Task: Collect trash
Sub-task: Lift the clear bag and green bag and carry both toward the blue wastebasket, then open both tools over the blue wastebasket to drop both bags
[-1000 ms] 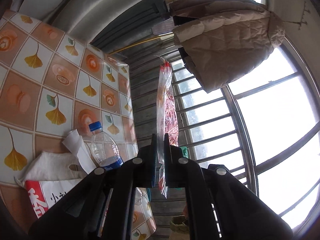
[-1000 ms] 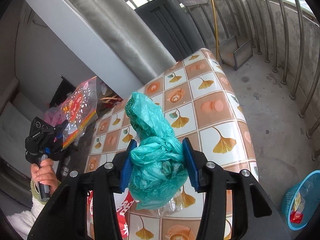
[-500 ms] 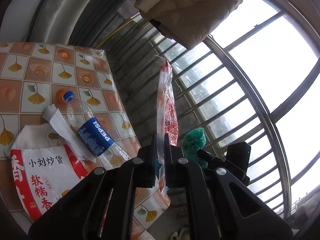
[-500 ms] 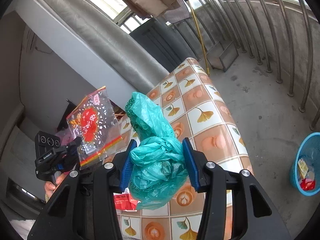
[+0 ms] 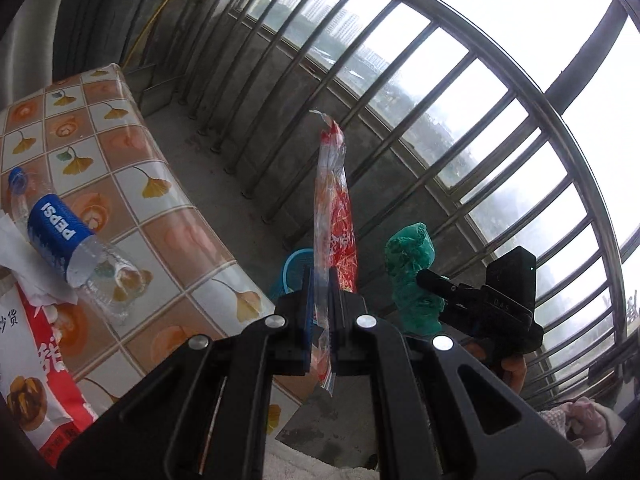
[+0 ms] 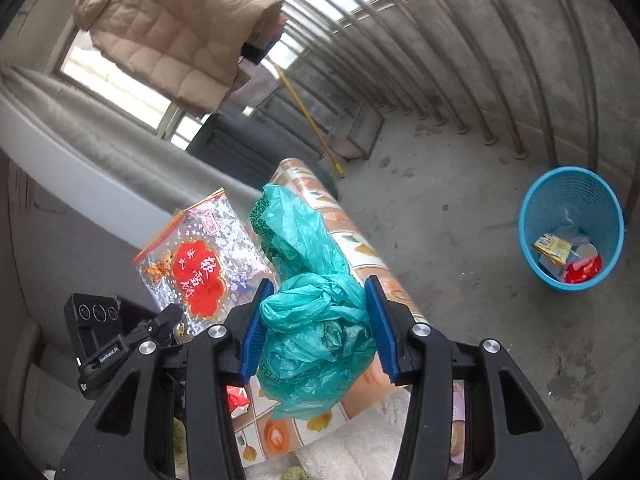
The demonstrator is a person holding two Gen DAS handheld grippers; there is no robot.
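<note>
My left gripper (image 5: 319, 304) is shut on a clear plastic wrapper with red print (image 5: 333, 216), held upright in the air past the table's edge; it also shows in the right wrist view (image 6: 200, 264). My right gripper (image 6: 316, 328) is shut on a crumpled green plastic bag (image 6: 312, 304), also seen in the left wrist view (image 5: 412, 276). A blue mesh bin (image 6: 572, 228) stands on the concrete floor at the right, with some wrappers inside. In the left wrist view its rim (image 5: 294, 264) shows behind the wrapper.
A table with a ginkgo-leaf tiled cloth (image 5: 120, 168) carries an empty Pepsi bottle (image 5: 68, 240), a white paper scrap (image 5: 16, 252) and a red-and-white snack bag (image 5: 36, 360). Metal window bars (image 5: 400, 120) ring the balcony. A beige quilted jacket (image 6: 176, 32) hangs above.
Both grippers have swung away from the table toward the floor and window bars with their loads. The blue bin has come closer and fuller into the right wrist view.
</note>
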